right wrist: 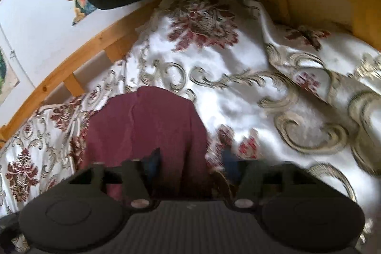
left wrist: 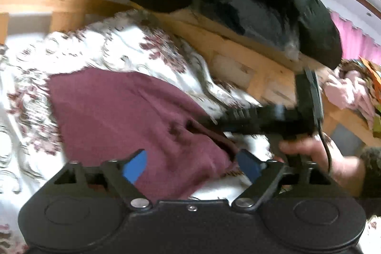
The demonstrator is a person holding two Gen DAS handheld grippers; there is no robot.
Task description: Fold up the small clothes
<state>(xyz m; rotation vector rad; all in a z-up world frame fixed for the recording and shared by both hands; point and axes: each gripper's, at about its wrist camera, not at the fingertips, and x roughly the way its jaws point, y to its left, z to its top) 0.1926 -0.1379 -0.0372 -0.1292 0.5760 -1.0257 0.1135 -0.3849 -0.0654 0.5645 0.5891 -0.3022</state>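
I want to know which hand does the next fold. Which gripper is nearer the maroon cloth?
Too close to call. The left gripper hovers open over the maroon cloth at its near edge; the right gripper reaches to its right edge, jaws straddling that edge.

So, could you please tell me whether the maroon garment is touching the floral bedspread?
Touching. The right wrist view shows the maroon garment lying flat on the floral bedspread, with no gap along its edges.

Both wrist views close, angled down, blurred, seemingly sharing maroon cloth [left wrist: 123, 116] on bedspread [right wrist: 238, 97]
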